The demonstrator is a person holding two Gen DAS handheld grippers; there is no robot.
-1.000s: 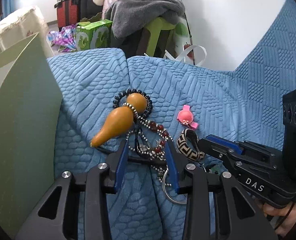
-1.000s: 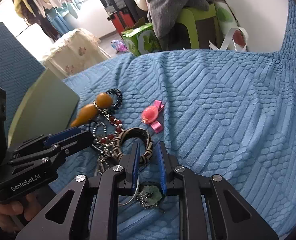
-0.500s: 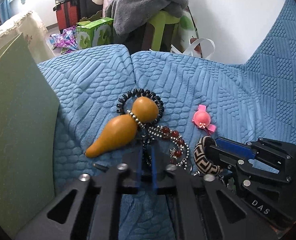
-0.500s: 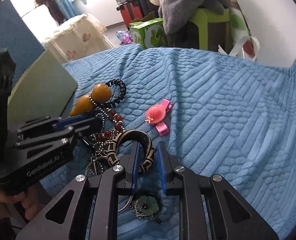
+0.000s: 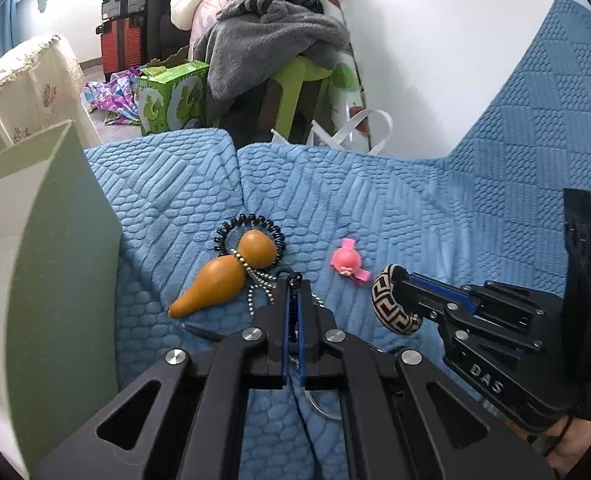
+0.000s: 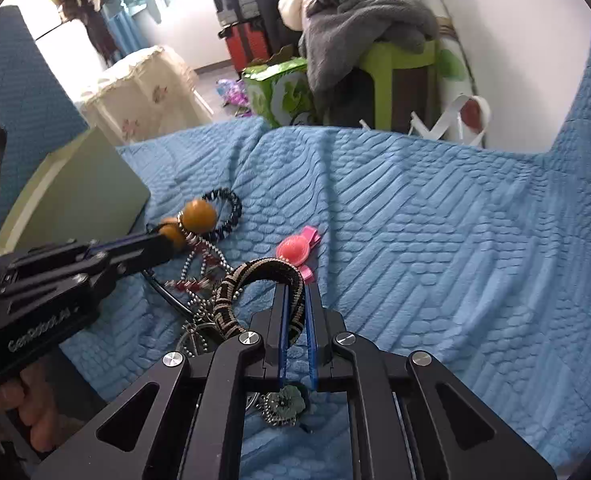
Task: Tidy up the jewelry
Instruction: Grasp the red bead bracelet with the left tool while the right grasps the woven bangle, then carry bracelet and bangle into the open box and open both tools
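Right wrist view: right gripper [image 6: 295, 312] clamps the woven bracelet [image 6: 231, 292], left gripper [image 5: 294, 304] pinches a chain cord beside it; tangled strands may snag when parted.

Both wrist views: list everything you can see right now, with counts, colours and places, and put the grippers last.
Gourd pendant: one, orange-brown, on the blue cover, ball chain around its waist.
Coil hair tie: one, black, under the gourd's top.
Ball chain: silver, running from the gourd to the left gripper.
Pink clip: one, right of the gourd.
Patterned bangle: one, black and beige.
Flower charm: one, greenish, under the right gripper.
Red bead strand: one, in the tangle.
Green box: one, open, far left.
Blue cover: textured.
Left gripper: shut on a black cord.
Right gripper: closing on the bangle.
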